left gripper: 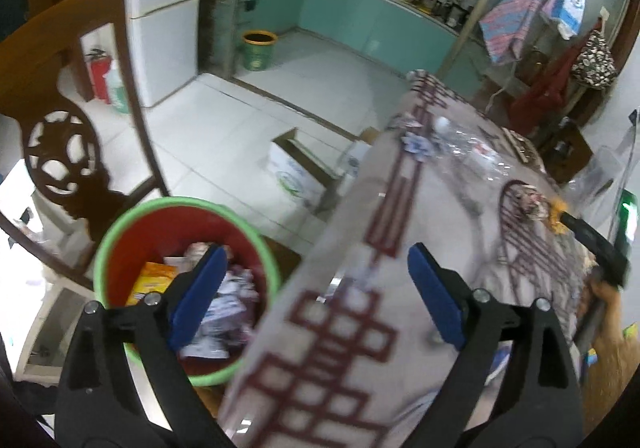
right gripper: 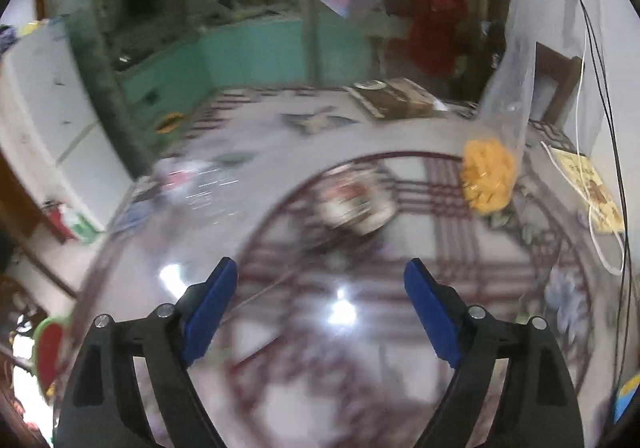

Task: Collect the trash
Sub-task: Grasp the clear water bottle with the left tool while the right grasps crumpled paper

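Note:
A red bin with a green rim (left gripper: 120, 232) stands on the floor beside the table and holds crumpled paper and a yellow wrapper (left gripper: 154, 280). My left gripper (left gripper: 316, 288) is open and empty, hovering over the table edge next to the bin. My right gripper (right gripper: 320, 308) is open and empty above the table. A crumpled wrapper (right gripper: 352, 203) lies on the patterned tablecloth (right gripper: 280, 135) ahead of it, also in the left wrist view (left gripper: 528, 199). A clear bag with yellow bits (right gripper: 488, 175) stands to its right. More crumpled trash (left gripper: 416, 143) and clear plastic (left gripper: 472, 147) lie farther along the table.
A carved wooden chair (left gripper: 64, 151) stands left of the bin. An open cardboard box (left gripper: 296, 171) sits on the tiled floor. A brown box (right gripper: 396, 99) and a yellow booklet with a white cable (right gripper: 588, 187) lie on the table's far and right sides.

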### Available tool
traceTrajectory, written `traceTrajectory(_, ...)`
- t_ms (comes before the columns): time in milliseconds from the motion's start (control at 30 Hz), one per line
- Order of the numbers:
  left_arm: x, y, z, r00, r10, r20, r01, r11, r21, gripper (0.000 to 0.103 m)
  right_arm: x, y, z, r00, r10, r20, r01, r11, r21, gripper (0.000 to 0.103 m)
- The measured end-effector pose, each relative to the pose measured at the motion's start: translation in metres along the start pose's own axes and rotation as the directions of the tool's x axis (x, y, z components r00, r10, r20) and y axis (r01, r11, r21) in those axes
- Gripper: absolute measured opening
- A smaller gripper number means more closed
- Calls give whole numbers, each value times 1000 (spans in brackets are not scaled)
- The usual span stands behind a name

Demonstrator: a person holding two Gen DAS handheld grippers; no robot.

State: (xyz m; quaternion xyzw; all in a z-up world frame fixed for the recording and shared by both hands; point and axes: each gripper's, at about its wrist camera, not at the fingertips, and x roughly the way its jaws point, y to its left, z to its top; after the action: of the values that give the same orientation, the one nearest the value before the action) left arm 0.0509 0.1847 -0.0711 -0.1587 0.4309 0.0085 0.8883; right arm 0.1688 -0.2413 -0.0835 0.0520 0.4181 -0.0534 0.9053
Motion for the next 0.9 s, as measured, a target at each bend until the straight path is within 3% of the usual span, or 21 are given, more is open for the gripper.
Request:
traceTrajectory(100,13,-18,-1,999,-30,-17,30,1000,9,92,42,-17,17,998,-17,-52,18,1000,7,83)
traceTrajectory(267,32,-31,-3,999,19,-32,-17,997,71,92,101,-27,33,992,-8,-126,14,999,51,80)
traceTrajectory(367,38,-34,-1,999,8,-46,-5,999,51,92,119,-31,36,988,-2,-153,12,998,65,44)
traceTrajectory(400,39,-35,-1,999,4,-46,-1,999,48,92,117,-32,35,990,9,-139,1,997,72,41)
traceTrajectory(533,43,-50,-2,999,-6,-39,8,998,60,93,73,-39,16,995,68,-78,-61,994,89,39)
traceTrajectory(667,62,-82,-1,995,-42,-89,49,996,77,94,-4,-55,-40,990,80,-115,-76,996,42,40)
traceTrajectory(767,84,-123,17,996,-54,-77,61,994,90,97,-56,-68,-89,980,95,-173,-91,995,35,40)
traceTrajectory(833,106,-150,38,995,-59,-76,62,998,33,98,-85,-74,-118,976,131,-174,-123,991,56,40)
traceTrajectory(900,132,-172,58,994,-55,-93,50,997,-55,98,-106,-75,-146,983,108,-150,-104,994,32,41)
